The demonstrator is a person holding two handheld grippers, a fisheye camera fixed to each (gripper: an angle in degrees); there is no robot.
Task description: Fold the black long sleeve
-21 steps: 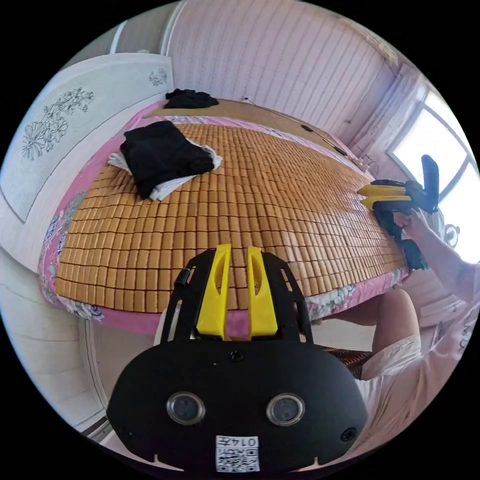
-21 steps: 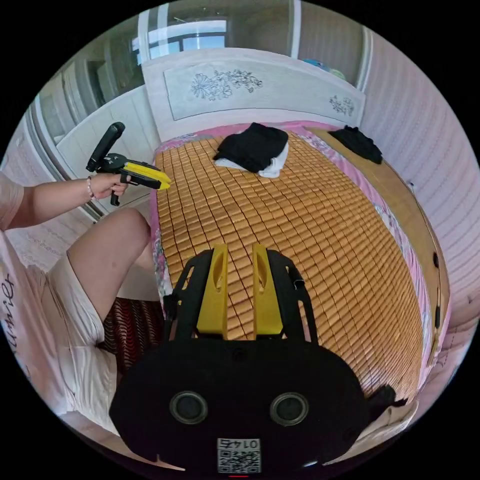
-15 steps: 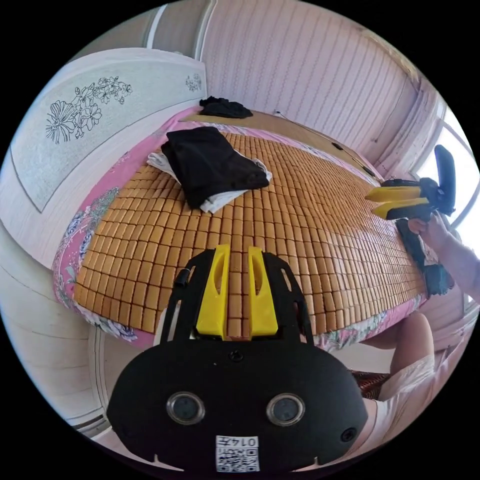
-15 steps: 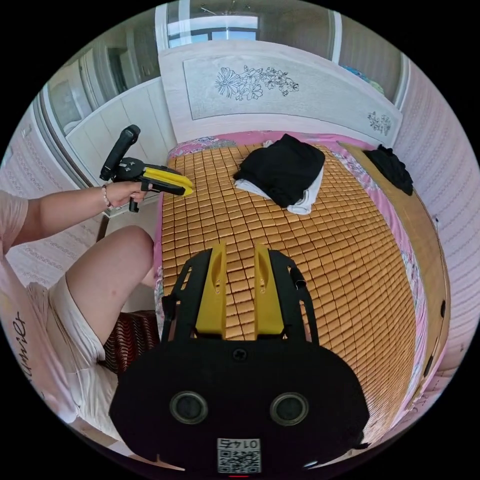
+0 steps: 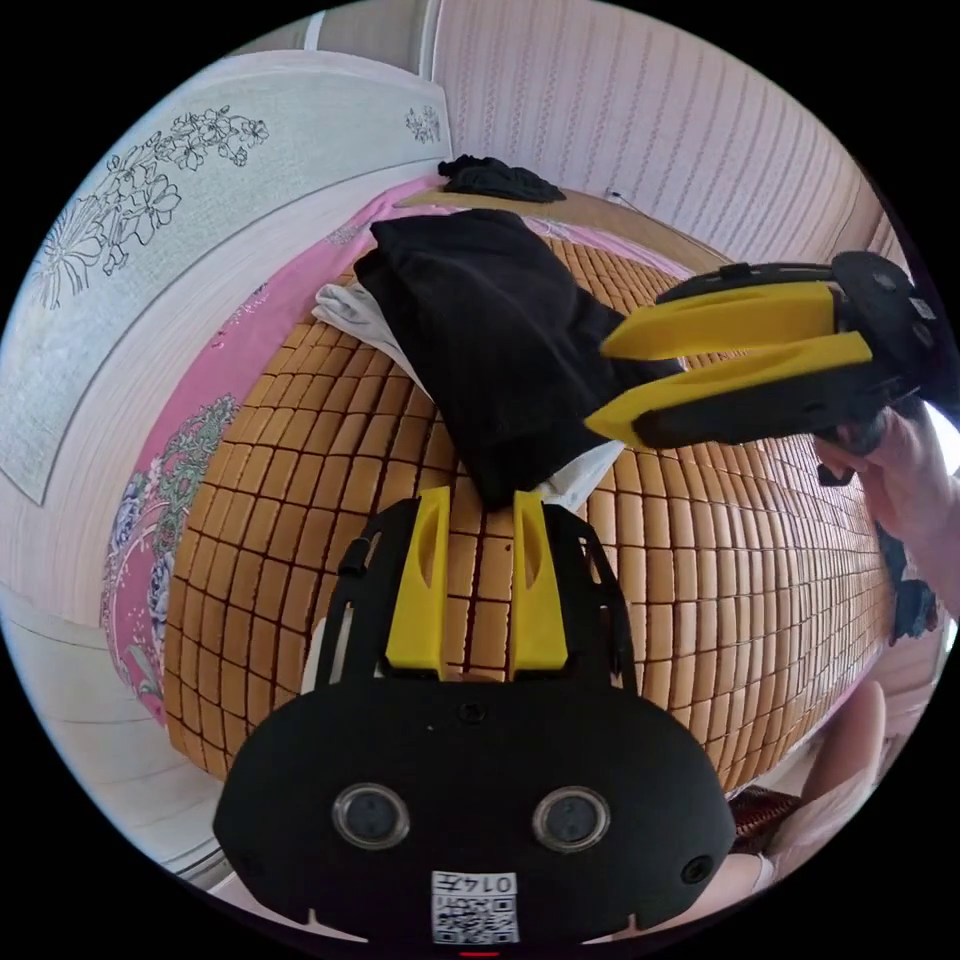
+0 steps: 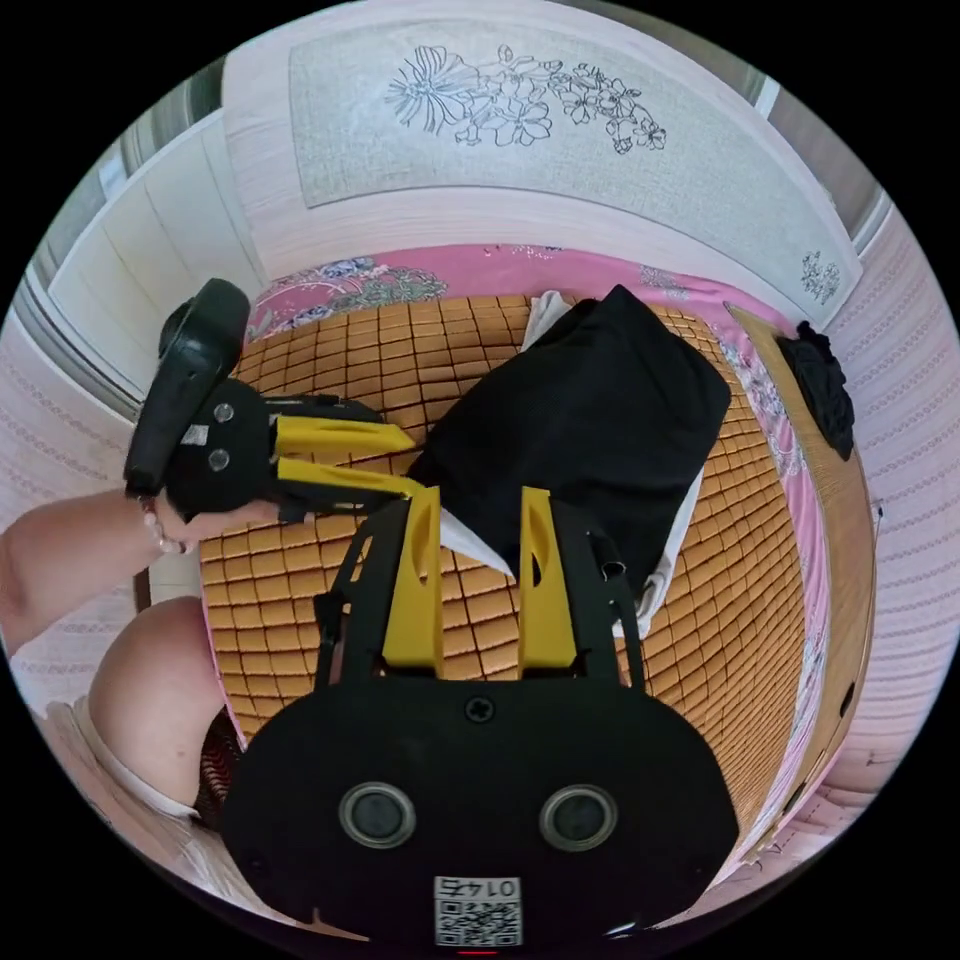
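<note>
A folded black long sleeve (image 5: 490, 320) (image 6: 590, 420) lies on top of a white garment (image 5: 345, 308) (image 6: 668, 565) on the bamboo mat. My left gripper (image 5: 478, 500) hovers open just short of the pile's near corner, nothing between its jaws. It also comes in from the left of the right gripper view, the left gripper (image 6: 415, 462) held by a hand (image 6: 195, 522). My right gripper (image 6: 480, 497) is open at the pile's near edge, over the white cloth. In the left gripper view the right gripper (image 5: 600, 390) reaches in from the right, its tips at the black garment's side.
The bamboo mat (image 5: 300, 480) (image 6: 330, 350) covers a bed with a pink sheet (image 5: 255, 330) and a white flowered headboard (image 6: 520, 130). Another crumpled black garment (image 5: 495, 178) (image 6: 820, 385) lies on a wooden ledge beside the wall. The person's leg (image 6: 150, 690) is at the bed's side.
Both grippers have moved across the mat up to the clothes pile, which now looms large in both views. Their jaws stand a little wider apart.
</note>
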